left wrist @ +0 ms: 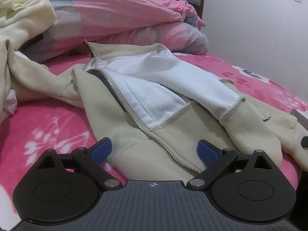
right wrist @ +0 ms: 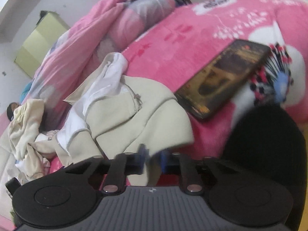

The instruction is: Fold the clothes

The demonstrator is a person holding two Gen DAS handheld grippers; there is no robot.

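On the pink floral bedspread (left wrist: 57, 119) below white walls (left wrist: 250, 28), cream jacket (left wrist: 134, 134): left gripper (left wrist: 154, 152) spread, right gripper (right wrist: 153, 159) pinching its hem.

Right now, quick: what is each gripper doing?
Left gripper: open, over the cream jacket, holding nothing.
Right gripper: shut on the jacket's hem.

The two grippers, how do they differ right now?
The left gripper is wide open, its blue fingers straddling the jacket hem and zipper without pinching. The right gripper is nearly shut, with the jacket's edge between its fingers. Both point down at the same cream jacket on the pink bed.
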